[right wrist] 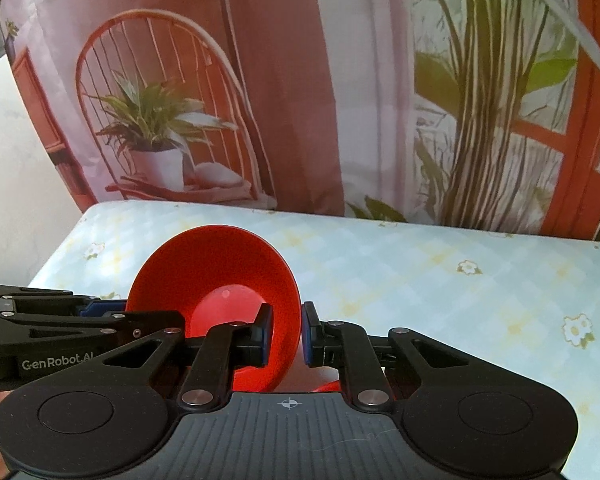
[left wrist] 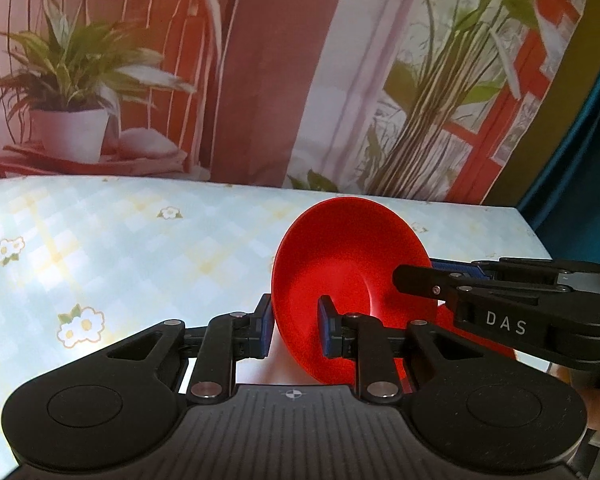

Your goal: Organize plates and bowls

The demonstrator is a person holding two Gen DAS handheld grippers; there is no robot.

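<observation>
A red bowl [left wrist: 340, 272] is held on edge above the table, its hollow facing the cameras. My left gripper [left wrist: 296, 330] is shut on the bowl's left rim, one blue pad on each side of the wall. My right gripper [right wrist: 286, 334] is shut on the same red bowl [right wrist: 220, 272] at its right rim. In the left wrist view the right gripper's fingers [left wrist: 420, 280] reach in from the right. In the right wrist view the left gripper's fingers [right wrist: 100, 316] reach in from the left. More red ware [left wrist: 484, 344] lies low behind the right gripper, mostly hidden.
The table has a pale blue checked cloth with daisies [left wrist: 120, 248]. A printed backdrop of a potted plant on a red chair [left wrist: 72, 120] stands along its far edge. The table's right end [left wrist: 528, 220] meets a dark teal curtain.
</observation>
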